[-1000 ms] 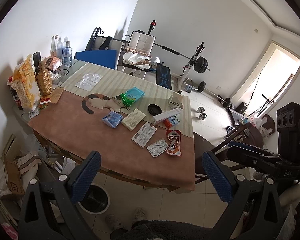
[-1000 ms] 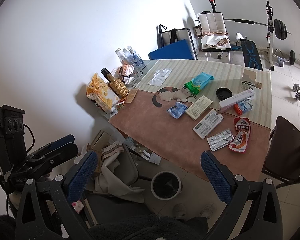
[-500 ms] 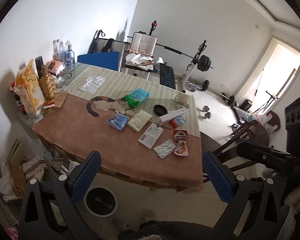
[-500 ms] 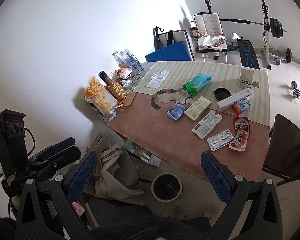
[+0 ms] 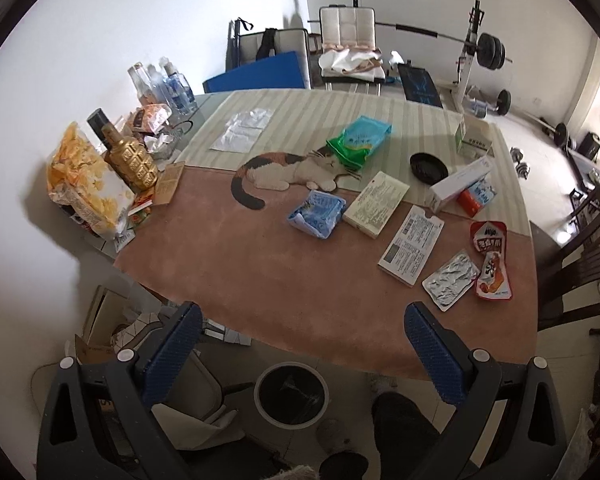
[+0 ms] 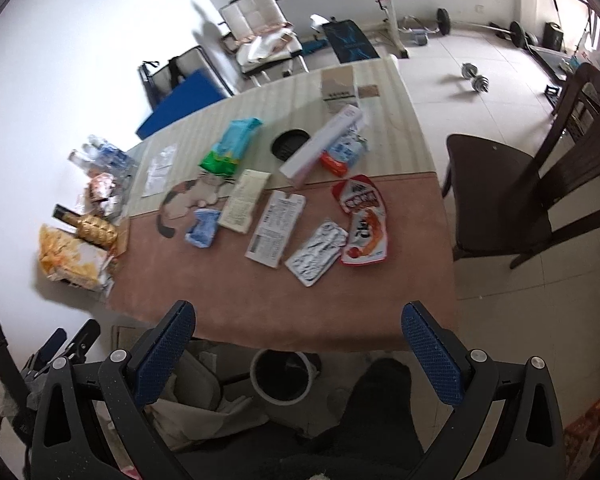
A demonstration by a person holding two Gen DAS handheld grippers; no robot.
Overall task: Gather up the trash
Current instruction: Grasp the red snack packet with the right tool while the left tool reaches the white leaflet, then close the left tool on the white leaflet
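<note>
Because the trash lay scattered over the near half of the table (image 5: 284,280), it was all within reach of someone standing at the front edge: a red snack wrapper (image 5: 490,260) touching a crumpled foil blister pack (image 5: 452,280) near the right corner, a printed leaflet (image 5: 412,246) just beside them, then a flat pale box (image 5: 376,205) and a blue tissue pack (image 5: 318,214) toward the middle. Farther back sat a green and blue pouch (image 5: 360,140), a black round lid (image 5: 429,167), a long white carton (image 5: 460,185) resting partly on a small blue and orange pack (image 5: 476,197), and a clear plastic sleeve (image 5: 242,131). A round bin (image 5: 291,394) stood on the floor just under the front edge, probably put there so pieces could be dropped straight down. Nothing appeared collected yet, though the bin's dark inside was hard to read. Both tools hung above and in front of the table, well apart from any item: the left gripper (image 5: 300,356) was spread wide with nothing between its blue pads, and the right gripper (image 6: 298,356) was likewise spread and empty, seemingly held ready to pick a first piece. Along the left edge stood a gold bottle (image 5: 132,156), a yellow snack bag (image 5: 88,184) and water bottles (image 5: 168,86), which looked like stored goods. A dark chair (image 6: 512,184) stood at the right, and gym gear (image 5: 480,52) filled the back of the room.
</note>
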